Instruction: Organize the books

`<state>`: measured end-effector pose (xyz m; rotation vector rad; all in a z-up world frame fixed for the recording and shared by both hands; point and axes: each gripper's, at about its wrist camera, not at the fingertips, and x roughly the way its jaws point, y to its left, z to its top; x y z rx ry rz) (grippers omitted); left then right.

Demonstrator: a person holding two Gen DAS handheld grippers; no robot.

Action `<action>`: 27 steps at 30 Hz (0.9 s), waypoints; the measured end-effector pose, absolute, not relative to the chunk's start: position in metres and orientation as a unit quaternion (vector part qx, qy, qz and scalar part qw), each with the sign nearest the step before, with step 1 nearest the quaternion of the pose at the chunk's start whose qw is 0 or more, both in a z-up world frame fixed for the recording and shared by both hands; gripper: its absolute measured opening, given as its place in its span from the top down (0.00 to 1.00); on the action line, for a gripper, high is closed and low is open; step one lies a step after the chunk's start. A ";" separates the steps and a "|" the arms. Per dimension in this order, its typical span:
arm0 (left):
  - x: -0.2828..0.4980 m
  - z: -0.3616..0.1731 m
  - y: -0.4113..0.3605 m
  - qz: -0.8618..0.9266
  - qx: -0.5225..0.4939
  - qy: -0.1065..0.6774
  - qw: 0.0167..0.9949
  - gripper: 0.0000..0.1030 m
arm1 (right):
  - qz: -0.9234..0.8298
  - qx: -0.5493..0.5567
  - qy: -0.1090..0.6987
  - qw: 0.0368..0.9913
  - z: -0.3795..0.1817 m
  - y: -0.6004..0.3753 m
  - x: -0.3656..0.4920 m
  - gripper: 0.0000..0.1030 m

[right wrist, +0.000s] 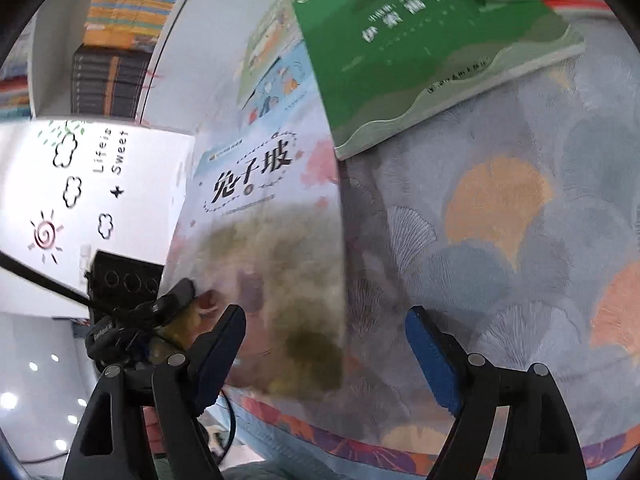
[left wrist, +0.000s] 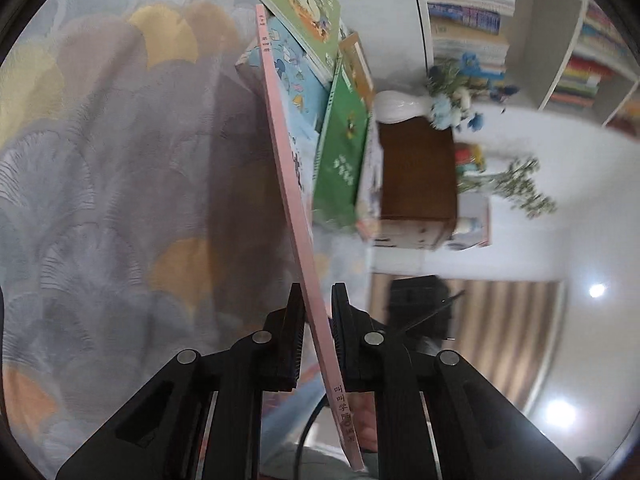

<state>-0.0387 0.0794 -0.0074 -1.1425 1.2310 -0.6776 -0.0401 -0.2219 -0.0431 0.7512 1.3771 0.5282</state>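
- Desk (left wrist: 120,200) under a fan-patterned cloth fills the left of the left wrist view.
- Pink book (left wrist: 296,216), edge-on, runs from upper centre to bottom centre, standing on its edge.
- Green book (right wrist: 420,52) lies flat at upper centre-right of the right wrist view.
- Left gripper (left wrist: 316,312) is clamped on the pink book.
- Right gripper (right wrist: 324,340), bottom centre, stands wide apart, gripping nothing.

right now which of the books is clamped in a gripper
The pink-spined book, seen edge-on between the shut fingers of the left gripper. The dark green book and light green book lie loose on the patterned cloth.
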 end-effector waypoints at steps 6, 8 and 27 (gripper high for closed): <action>-0.042 -0.020 0.090 -0.304 -0.533 0.533 0.582 0.91 | 0.277 0.403 0.609 0.624 -0.059 -0.204 -0.024 0.47; -0.042 -0.020 0.098 -0.288 -0.529 0.535 0.593 0.91 | 0.268 0.401 0.613 0.626 -0.061 -0.198 -0.019 0.52; -0.013 0.087 0.168 -0.213 -0.337 0.467 0.790 0.88 | 0.352 0.046 0.516 0.780 0.083 -0.055 0.002 0.67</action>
